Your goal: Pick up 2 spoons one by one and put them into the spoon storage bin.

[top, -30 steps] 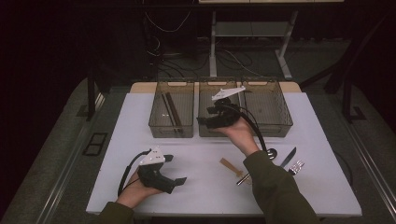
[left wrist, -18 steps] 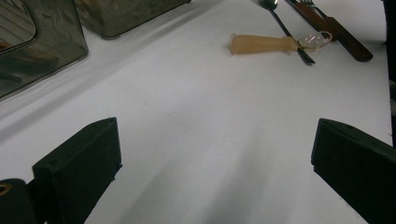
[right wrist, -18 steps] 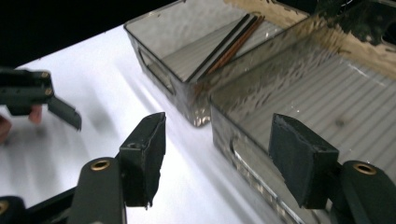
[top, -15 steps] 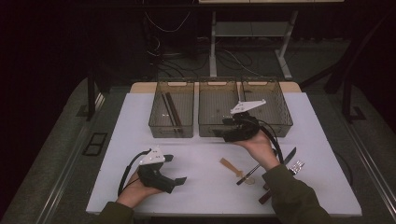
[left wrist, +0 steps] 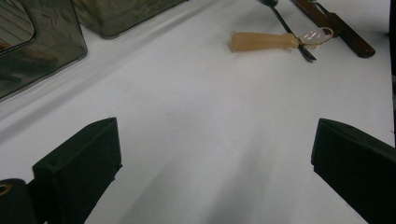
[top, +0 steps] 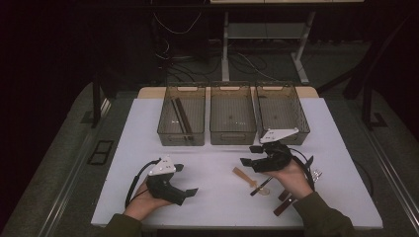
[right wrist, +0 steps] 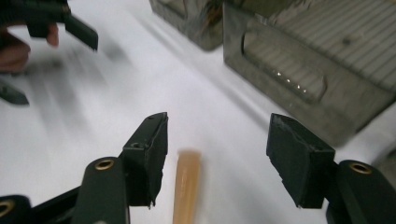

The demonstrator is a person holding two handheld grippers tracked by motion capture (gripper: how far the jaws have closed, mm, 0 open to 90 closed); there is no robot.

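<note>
**Right gripper over the tan-handled utensil, jaws spread**

The right gripper [top: 252, 155] hung just above the white table [top: 212, 197] in front of the three smoky bins, its jaws spread wide with nothing pinched. In the right gripper view the tan handle [right wrist: 185, 184] lay on the table below and between the two jaws, nearer the left one and apart from both.

Axis: in the high view the tan handle [top: 244, 175] ran slantwise, its free blunt end pointing up-left toward the gripper's tips and its other end down-right toward the holding hand [top: 291, 174]. There it met a thin dark utensil [top: 260, 186], which crossed it on the opposite slant.

Look: the handle was a flat, pale tan piece, matte, slightly wider at the free end. The left gripper view showed a clear, glinting loop [left wrist: 317, 35] at its narrow end, lying against the dark utensil. Whether the loop was a spoon bowl could not be told.

The left gripper [top: 185, 180] rested low at the table's near edge, well apart from the handle, jaws likewise spread and empty. More cutlery [top: 289, 200] lay beneath the right wrist.
</note>
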